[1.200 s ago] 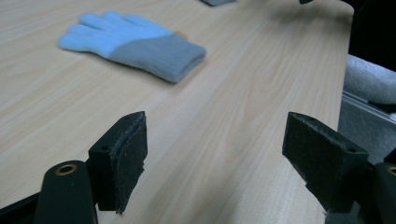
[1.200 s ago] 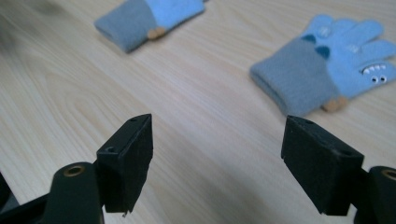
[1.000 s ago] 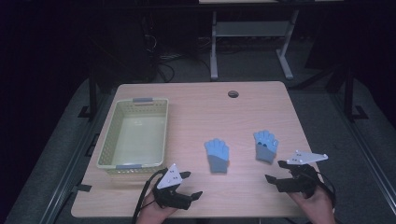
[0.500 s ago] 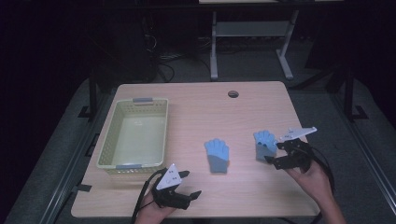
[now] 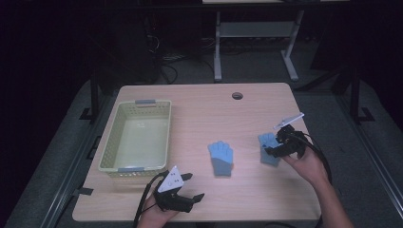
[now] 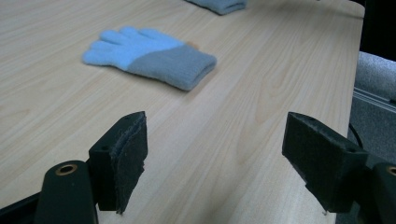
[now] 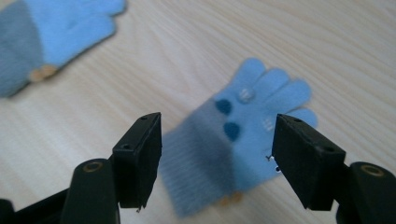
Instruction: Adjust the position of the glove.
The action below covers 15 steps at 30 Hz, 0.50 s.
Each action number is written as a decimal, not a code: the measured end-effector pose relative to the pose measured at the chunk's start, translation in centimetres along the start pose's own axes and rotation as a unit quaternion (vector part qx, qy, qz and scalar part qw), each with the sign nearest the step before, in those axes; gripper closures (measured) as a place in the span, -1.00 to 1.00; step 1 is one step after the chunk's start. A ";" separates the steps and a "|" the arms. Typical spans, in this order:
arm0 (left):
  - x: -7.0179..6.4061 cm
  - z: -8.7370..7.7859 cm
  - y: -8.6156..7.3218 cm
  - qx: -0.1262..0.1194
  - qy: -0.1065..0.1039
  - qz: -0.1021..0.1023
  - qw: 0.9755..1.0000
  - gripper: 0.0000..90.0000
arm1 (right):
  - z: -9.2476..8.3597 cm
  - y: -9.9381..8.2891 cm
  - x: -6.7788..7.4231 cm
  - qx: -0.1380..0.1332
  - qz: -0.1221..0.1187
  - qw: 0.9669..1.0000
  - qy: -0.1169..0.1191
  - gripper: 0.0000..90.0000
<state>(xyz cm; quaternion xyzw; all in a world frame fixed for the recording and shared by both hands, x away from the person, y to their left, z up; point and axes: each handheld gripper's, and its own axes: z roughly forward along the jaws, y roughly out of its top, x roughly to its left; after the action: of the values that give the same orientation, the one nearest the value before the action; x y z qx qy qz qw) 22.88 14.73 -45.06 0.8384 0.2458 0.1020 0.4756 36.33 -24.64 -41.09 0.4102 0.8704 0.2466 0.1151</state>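
Note:
Two light-blue gloves with grey cuffs lie flat on the wooden table point(image 5: 204, 109). The middle glove point(image 5: 221, 158) is in the left gripper view point(image 6: 149, 53) too, well beyond the jaws. My right gripper point(image 5: 274, 144) hangs just over the right glove point(image 5: 267, 151). In the right gripper view this glove point(image 7: 243, 140), with dark dots on its palm, lies below and between the jaws of the right gripper point(image 7: 217, 135). Those jaws have just been closing a little, and the pads stay clear of the glove. My left gripper point(image 5: 194, 186) rests open and empty near the front edge point(image 6: 215, 140).
A pale yellow-green plastic basket point(image 5: 111, 142) stands on the table's left side, just behind the left gripper. A round cable hole point(image 5: 237, 96) sits near the far edge. The table's right edge runs close to the right hand. Dark floor and a metal stand lie behind.
The right hand has moved forward and leftward from the front right edge to above the right glove. The left hand and both gloves have stayed put.

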 end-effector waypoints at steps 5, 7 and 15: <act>-0.1 0.2 0.0 0.004 -0.002 0.002 1.000 -0.51 | 1.4 0.3 -0.7 0.019 0.009 1.000 -0.006 -0.18; -0.2 0.2 0.0 0.004 -0.002 0.001 1.000 -0.51 | 1.9 0.4 -0.8 0.028 0.012 1.000 -0.006 -0.15; 0.1 0.2 -0.1 0.004 -0.002 -0.005 1.000 -0.51 | 3.3 0.7 -1.1 0.051 0.029 0.998 0.002 0.07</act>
<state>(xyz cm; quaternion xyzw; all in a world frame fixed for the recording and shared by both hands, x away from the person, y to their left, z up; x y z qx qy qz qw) 22.99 14.65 -45.23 0.8393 0.2497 0.0965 0.4732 38.86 -23.97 -43.56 0.4405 0.8697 0.2057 0.0855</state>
